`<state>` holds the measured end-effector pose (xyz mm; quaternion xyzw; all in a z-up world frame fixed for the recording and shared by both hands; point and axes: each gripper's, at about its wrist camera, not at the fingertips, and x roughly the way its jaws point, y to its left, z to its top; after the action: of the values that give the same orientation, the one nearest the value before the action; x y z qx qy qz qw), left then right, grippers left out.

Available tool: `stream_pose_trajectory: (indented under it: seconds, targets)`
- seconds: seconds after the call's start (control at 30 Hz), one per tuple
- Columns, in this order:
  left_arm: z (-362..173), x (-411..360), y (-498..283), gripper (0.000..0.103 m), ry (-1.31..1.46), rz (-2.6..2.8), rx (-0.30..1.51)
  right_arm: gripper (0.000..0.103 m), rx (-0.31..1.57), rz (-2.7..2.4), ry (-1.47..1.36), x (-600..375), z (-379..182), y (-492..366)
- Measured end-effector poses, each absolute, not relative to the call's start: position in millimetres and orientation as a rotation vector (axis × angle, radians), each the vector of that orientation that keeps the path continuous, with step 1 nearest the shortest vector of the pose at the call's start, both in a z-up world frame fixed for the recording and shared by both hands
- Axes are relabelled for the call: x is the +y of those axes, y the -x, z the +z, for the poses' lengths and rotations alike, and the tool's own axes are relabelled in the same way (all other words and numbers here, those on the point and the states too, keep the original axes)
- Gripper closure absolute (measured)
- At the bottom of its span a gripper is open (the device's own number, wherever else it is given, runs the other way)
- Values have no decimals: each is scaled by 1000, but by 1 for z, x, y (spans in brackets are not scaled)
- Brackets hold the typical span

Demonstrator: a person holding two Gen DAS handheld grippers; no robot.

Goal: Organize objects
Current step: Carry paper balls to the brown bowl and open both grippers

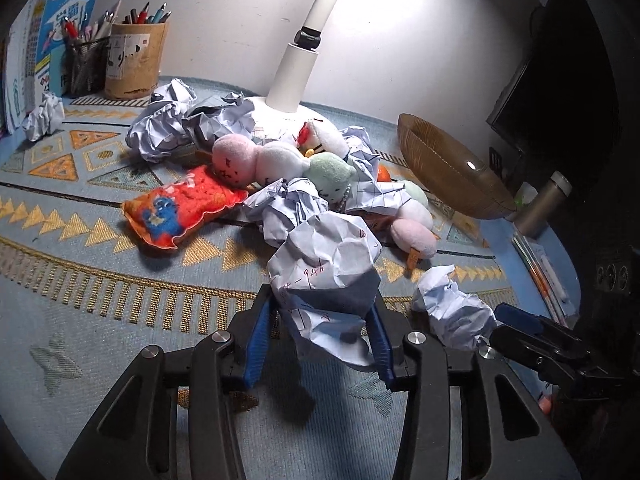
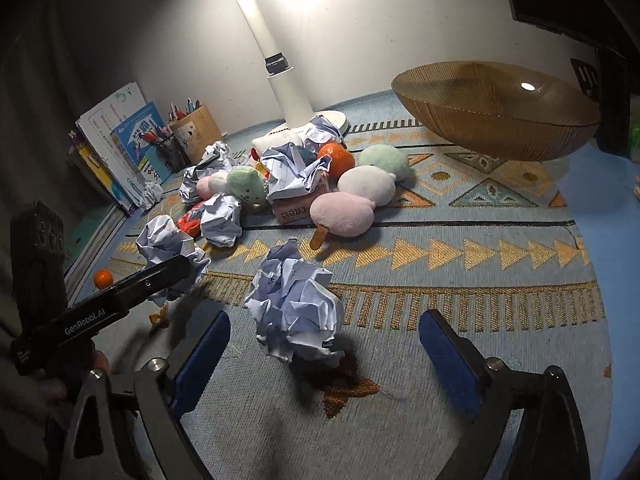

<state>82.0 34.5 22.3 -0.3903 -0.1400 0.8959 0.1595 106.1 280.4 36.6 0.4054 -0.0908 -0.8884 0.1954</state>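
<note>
My left gripper point(image 1: 322, 312) is shut on a crumpled paper ball point(image 1: 328, 276) and holds it just above the patterned mat. It also shows in the right wrist view point(image 2: 168, 272), with that ball point(image 2: 166, 240). My right gripper point(image 2: 324, 340) is open, with a second crumpled paper ball point(image 2: 296, 308) lying on the mat between its fingers. That ball shows in the left wrist view point(image 1: 452, 312). A pile of plush toys point(image 1: 276, 160), more paper balls point(image 1: 168, 124) and an orange point(image 2: 338, 158) lies by the lamp base.
A wide brown bowl point(image 2: 496, 112) stands at the back right. A white lamp post point(image 1: 296, 68) rises behind the pile. Pen holders point(image 1: 134, 60) and books point(image 2: 120, 152) line the back left. A small orange point(image 2: 103, 278) lies at the mat's left edge. An orange plush packet point(image 1: 180, 206) lies left.
</note>
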Motion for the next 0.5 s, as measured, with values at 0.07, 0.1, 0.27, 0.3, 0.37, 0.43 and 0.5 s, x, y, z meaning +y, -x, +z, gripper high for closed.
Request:
stream_pose_trajectory:
  seconds: [0.07, 0.1, 0.27, 0.3, 0.37, 0.43, 0.5]
  targets:
    - [23, 35, -85, 62, 1099, 2558, -405, 7, -296, -2451, -1157, 279, 34, -101]
    - [23, 35, -86, 62, 1099, 2560, -401, 7, -319, -2426, -1164, 276, 32, -99]
    - [23, 39, -87, 62, 1105, 2566, -367, 45, -264, -2405, -1276, 254, 18, -80]
    - [23, 41, -87, 62, 1108, 2569, -358, 59, -257, -2410, -1278, 253, 18, -79]
    - [26, 45, -88, 62, 1110, 2589, -323, 61, -254, -2403, -1236, 253, 22, -83]
    - [33, 54, -88, 62, 1106, 2577, -282, 61, -203, -2435, -1183, 253, 31, -91]
    - [49, 68, -84, 62, 1084, 2564, -239, 61, -136, -2491, -1118, 259, 47, -97]
